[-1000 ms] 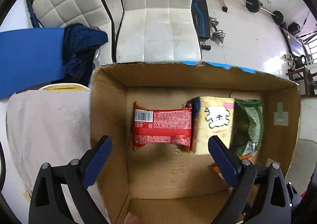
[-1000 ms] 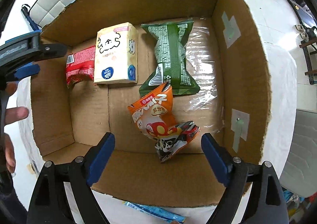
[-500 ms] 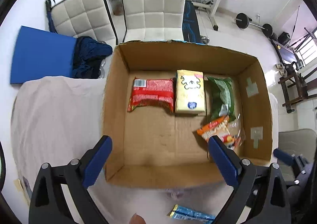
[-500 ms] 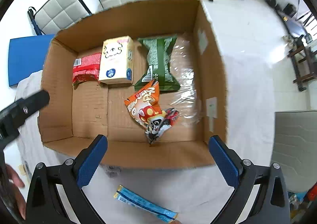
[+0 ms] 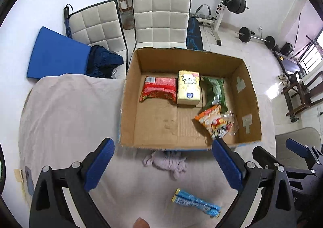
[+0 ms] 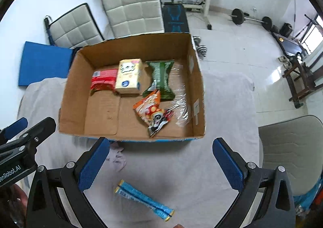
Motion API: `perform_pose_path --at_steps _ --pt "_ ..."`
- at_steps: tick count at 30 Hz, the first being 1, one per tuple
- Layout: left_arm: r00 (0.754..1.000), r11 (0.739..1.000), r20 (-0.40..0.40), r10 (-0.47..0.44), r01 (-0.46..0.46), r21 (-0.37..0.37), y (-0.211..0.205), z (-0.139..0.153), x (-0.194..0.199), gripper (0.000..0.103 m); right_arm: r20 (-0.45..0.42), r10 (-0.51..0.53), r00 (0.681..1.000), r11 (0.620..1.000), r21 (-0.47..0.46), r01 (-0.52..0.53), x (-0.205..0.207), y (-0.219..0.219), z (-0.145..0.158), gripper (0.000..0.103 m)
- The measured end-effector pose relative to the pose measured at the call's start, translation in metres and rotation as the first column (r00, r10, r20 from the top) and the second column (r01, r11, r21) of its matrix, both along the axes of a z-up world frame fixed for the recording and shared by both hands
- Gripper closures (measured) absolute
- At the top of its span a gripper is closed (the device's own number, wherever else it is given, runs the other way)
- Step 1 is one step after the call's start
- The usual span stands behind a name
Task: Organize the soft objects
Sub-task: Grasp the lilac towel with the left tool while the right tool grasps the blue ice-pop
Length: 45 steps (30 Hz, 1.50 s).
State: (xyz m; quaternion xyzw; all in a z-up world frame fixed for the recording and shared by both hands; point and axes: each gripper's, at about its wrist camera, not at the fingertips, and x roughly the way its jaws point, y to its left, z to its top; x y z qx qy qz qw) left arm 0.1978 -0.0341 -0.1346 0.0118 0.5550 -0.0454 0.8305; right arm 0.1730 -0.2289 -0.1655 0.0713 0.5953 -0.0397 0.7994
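Now both my claws — left gripper (image 5: 162, 164) and right gripper (image 6: 160, 164) — gape wide, holding nothing, above the blue packet (image 6: 144, 197).

— What colours am I looking at inside the brown cardboard box (image 5: 129, 111)?

— I see a red packet (image 5: 159, 89) with a white barcode patch, a pale yellow tissue pack (image 5: 188, 88) printed with a black-and-white cartoon and a blue dot, a dark green bag (image 6: 161, 78) with white print, and an orange snack bag (image 6: 152, 107) with red, white and black cartoon art.

— And outside the box?

— My pads (image 6: 93, 164) are blue on black arms. A light blue wrapper (image 6: 144, 200) with yellow ends lies on the beige-grey cloth (image 5: 66, 111), beside a crumpled lilac-grey rag (image 5: 167, 162). The chairs (image 5: 161, 20) behind are white, quilted in squares.
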Motion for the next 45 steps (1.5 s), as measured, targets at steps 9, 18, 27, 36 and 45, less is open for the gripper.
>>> perform_pose_path --at_steps 9,18,27,36,45 --pt "0.979 0.996 -0.182 0.087 -0.079 0.05 0.03 -0.076 -0.065 0.004 -0.265 0.207 0.942 0.978 0.051 -0.2 -0.061 0.036 -0.109 0.0" --pt "0.924 0.983 -0.347 0.163 -0.122 0.136 0.054 -0.158 -0.099 0.004 -0.459 0.291 0.839 0.953 0.062 -0.297 -0.095 0.076 -0.209 0.006" --pt "0.92 0.979 -0.342 0.191 -0.153 0.135 0.05 -0.164 -0.086 0.004 -0.461 0.29 0.838 0.939 -0.03 -0.342 -0.102 0.088 -0.205 0.087" --pt "0.922 0.981 -0.34 0.186 -0.196 0.007 0.019 -0.16 -0.036 0.004 -0.368 0.139 0.919 0.987 -0.029 -0.16 -0.089 0.023 -0.154 0.089" --pt "0.887 0.98 -0.428 0.175 -0.199 -0.012 -0.012 -0.216 0.007 0.004 -0.357 0.028 0.934 0.998 -0.039 -0.045 -0.086 -0.02 -0.141 0.089"
